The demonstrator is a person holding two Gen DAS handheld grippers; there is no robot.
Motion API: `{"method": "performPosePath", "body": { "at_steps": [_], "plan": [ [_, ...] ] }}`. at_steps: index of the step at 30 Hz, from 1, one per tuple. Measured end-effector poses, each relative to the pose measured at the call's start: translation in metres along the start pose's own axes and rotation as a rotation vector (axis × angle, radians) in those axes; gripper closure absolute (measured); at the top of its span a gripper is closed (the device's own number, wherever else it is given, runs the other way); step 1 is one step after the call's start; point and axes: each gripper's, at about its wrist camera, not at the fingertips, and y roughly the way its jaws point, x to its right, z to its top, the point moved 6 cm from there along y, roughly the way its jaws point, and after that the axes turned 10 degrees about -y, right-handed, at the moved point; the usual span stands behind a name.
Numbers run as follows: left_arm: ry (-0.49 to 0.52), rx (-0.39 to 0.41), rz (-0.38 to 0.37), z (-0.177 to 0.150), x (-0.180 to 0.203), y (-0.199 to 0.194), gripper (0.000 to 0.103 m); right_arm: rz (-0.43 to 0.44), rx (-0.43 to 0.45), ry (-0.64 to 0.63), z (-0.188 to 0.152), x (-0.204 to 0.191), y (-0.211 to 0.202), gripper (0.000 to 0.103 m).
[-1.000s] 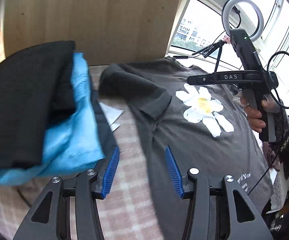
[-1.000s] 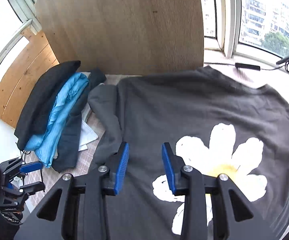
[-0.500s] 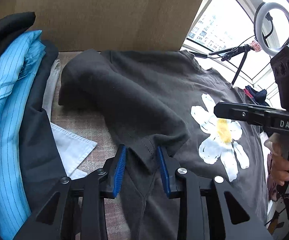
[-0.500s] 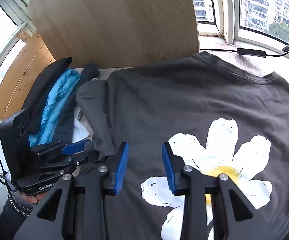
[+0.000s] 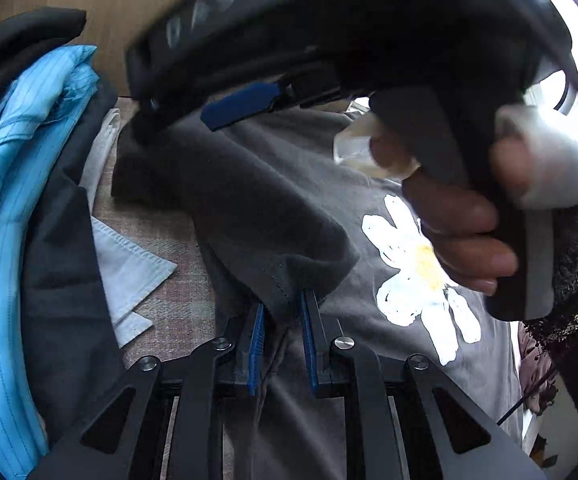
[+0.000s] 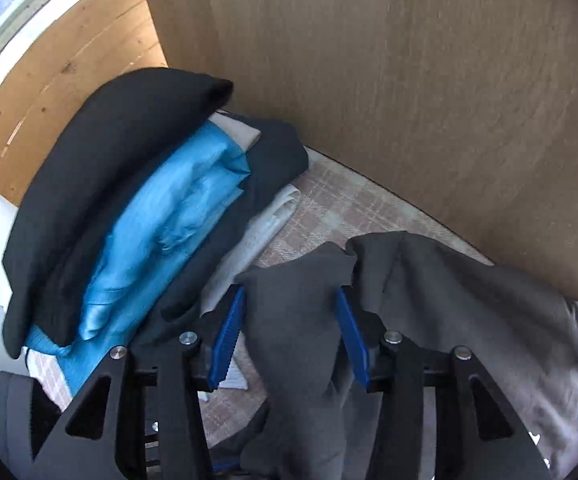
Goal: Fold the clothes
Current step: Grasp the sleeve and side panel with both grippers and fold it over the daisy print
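Two hand-held grippers: your left hand-held gripper (image 5: 282, 334) pinches the grey T-shirt's sleeve hem (image 5: 289, 280); your right hand-held gripper (image 6: 291, 334), angled leftward, stays spread around a sleeve fold (image 6: 297, 304).

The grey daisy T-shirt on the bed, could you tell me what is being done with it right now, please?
A person with a gripper in each hand is folding the grey T-shirt. The left gripper is shut on the sleeve hem. The right gripper is open, with a raised fold of the shirt between its fingers, not yet pinched. A stack of folded clothes sits to the left on the checked cover.
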Motion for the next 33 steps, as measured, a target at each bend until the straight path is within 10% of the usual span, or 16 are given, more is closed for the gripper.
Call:
{"method": "performPosePath", "body": {
  "at_steps": [1, 4, 6, 8, 22, 24, 26, 28, 31, 33],
  "plan": [
    [0.001, 0.002, 0.002, 0.000, 0.000, -0.002, 0.088, -0.004, -0.014, 0.029, -0.002, 0.007, 0.002, 0.098],
    [0.015, 0.006, -0.005, 0.001, 0.002, -0.009, 0.088, 0.086, 0.099, 0.197, -0.021, 0.042, -0.031, 0.098],
    [0.043, 0.008, -0.015, -0.001, 0.008, -0.016, 0.088, 0.078, 0.162, 0.317, -0.053, 0.079, -0.059, 0.091],
    [0.073, 0.021, -0.014, -0.001, 0.013, -0.021, 0.088, -0.050, 0.131, 0.389, -0.085, 0.110, -0.074, 0.050],
    [0.164, -0.050, 0.011, -0.014, 0.031, 0.009, 0.078, -0.106, -0.002, 0.133, -0.074, 0.044, -0.022, 0.050],
    [0.158, -0.056, 0.002, -0.014, 0.032, 0.012, 0.078, -0.173, -0.036, 0.112, -0.076, 0.048, -0.008, 0.054],
    [0.145, -0.064, -0.034, -0.013, 0.037, 0.015, 0.078, -0.170, -0.010, 0.177, -0.083, 0.065, -0.017, 0.084],
    [0.156, -0.085, -0.125, -0.016, 0.052, 0.013, 0.078, -0.117, 0.061, 0.333, -0.104, 0.093, -0.047, 0.084],
    [0.274, -0.080, -0.125, -0.025, 0.070, 0.005, 0.074, -0.230, 0.110, 0.504, -0.151, 0.139, -0.091, 0.055],
    [0.308, -0.062, -0.063, -0.027, 0.065, 0.001, 0.074, -0.179, 0.126, 0.543, -0.161, 0.150, -0.097, 0.054]
  ]
}}
